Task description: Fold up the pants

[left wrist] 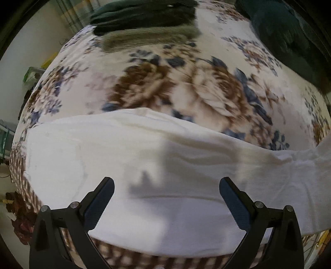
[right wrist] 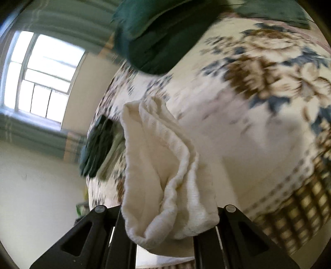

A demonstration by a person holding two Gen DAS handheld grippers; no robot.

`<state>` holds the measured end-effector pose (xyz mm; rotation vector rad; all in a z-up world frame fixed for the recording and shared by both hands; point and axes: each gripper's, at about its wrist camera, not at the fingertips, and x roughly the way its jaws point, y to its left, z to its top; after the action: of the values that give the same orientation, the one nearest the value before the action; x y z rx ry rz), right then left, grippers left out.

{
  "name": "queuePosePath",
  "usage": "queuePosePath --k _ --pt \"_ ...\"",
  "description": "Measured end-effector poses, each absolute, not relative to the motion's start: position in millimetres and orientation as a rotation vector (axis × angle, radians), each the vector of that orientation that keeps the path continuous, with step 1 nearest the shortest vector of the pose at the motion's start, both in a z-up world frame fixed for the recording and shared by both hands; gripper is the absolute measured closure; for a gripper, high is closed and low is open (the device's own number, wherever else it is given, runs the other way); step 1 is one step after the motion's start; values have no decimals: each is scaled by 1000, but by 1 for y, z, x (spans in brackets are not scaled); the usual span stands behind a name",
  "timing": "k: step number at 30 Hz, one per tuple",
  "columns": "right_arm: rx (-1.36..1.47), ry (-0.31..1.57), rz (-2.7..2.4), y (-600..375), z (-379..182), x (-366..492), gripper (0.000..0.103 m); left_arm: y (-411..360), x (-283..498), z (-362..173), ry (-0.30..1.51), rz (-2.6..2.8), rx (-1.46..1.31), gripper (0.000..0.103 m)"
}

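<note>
Right wrist view showed the right gripper (right wrist: 165,227) clamped on bunched pants (right wrist: 161,169), which could slip; left gripper (left wrist: 166,191) stood apart above them.

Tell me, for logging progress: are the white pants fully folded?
No: the white pants lie spread along the bed, one end bunched in the right tongs.

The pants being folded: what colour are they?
White pants, plain with no pattern; clearest in the left wrist view.

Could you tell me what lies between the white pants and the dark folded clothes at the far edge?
Left wrist view: only bare floral bedspread separates the white pants from the dark folded clothes.
</note>
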<state>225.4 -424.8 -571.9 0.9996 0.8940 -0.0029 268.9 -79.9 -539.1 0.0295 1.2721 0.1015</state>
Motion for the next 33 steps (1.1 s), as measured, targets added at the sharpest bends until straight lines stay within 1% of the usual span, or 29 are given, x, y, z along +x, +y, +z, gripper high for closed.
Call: queuePosePath --k 4,6,10,15,18,20,22,25,27,28,29,33 --pt "945 948 73 -354 -572 237 93 -40 266 -524 1273 116 -5 0" --pt "926 989 109 -315 -582 242 93 -19 263 -519 1274 126 -27 0" --pt "825 1101 155 -234 -615 249 93 32 256 -517 1269 165 -63 0" --pt "641 1274 164 -150 -666 244 92 87 246 -541 1320 247 -82 0" --pt "544 1375 152 -120 -685 245 80 112 238 -552 1349 285 -119 0" --pt "568 1444 209 -106 -688 247 53 128 233 -556 1361 308 -142 0" --pt "611 1485 294 -98 -682 246 45 142 228 -559 1365 330 -167 0" --pt "775 1454 381 -115 -662 252 44 161 221 -561 1378 357 -213 0" --pt "810 1457 360 -127 -656 258 42 169 218 -562 1376 368 -241 0" --pt "797 1459 352 -129 -654 261 42 174 216 -563 1376 378 -256 0" --pt "758 1463 335 -129 -652 265 39 177 215 -563 1375 384 -266 0" --pt "502 1565 259 -98 -656 284 39 189 209 -564 1368 416 -304 0"
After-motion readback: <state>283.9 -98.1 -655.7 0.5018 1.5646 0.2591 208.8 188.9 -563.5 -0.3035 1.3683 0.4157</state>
